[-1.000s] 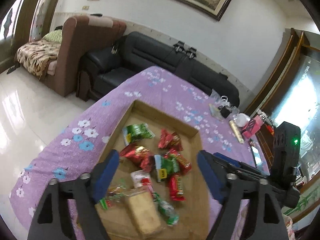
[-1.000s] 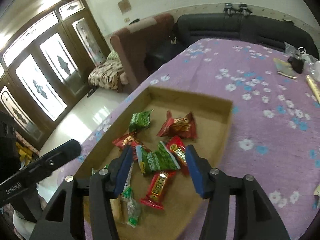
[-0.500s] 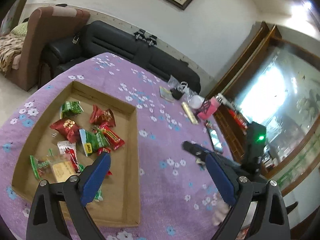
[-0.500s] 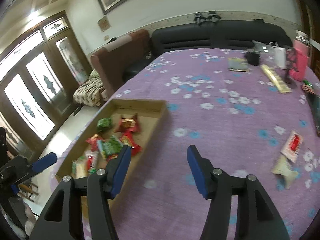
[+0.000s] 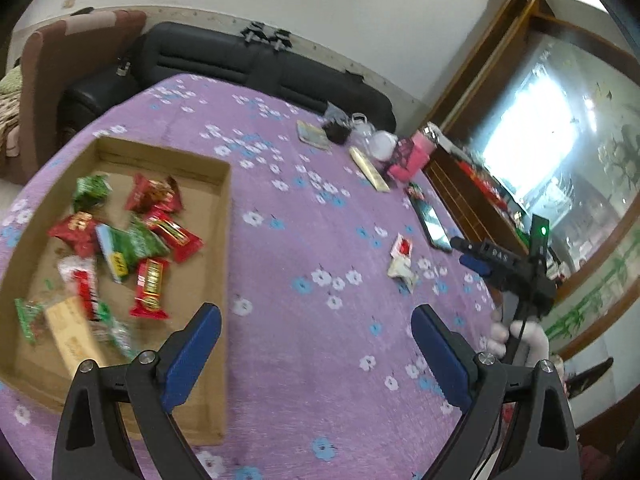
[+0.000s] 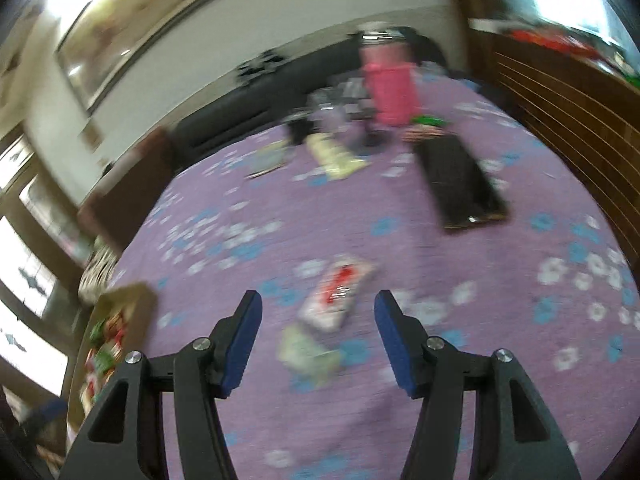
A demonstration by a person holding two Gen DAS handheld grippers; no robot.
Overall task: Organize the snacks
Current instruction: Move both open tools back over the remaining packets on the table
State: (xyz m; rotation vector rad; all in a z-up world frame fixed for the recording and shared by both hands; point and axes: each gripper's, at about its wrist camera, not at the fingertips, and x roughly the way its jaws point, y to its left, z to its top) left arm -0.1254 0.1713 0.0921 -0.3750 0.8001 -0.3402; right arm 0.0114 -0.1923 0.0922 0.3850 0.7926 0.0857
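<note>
A shallow cardboard tray (image 5: 224,216) lies on the purple flowered tablecloth (image 5: 304,344) at the left, holding several red and green snack packets (image 5: 152,286). Two loose packets lie on the cloth to the right: a white one with red print (image 5: 402,247) (image 6: 338,294) and a pale one (image 5: 400,271) (image 6: 308,354). My left gripper (image 5: 316,354) hovers open over bare cloth beside the tray's right wall. My right gripper (image 6: 318,330) is open just above the two loose packets, with nothing between its pads; it also shows at the right (image 5: 476,254) in the left wrist view.
At the far side of the table stand a pink bottle (image 6: 390,88), a black phone (image 6: 460,180), a long pale packet (image 6: 332,156), a booklet (image 5: 312,134) and small clutter. A black sofa (image 5: 256,68) lies behind; a wooden cabinet (image 6: 560,100) borders the right.
Both grippers swung right, away from the tray. The left went from over the tray's snacks to the cloth beside it. The right crossed to the two loose packets.
</note>
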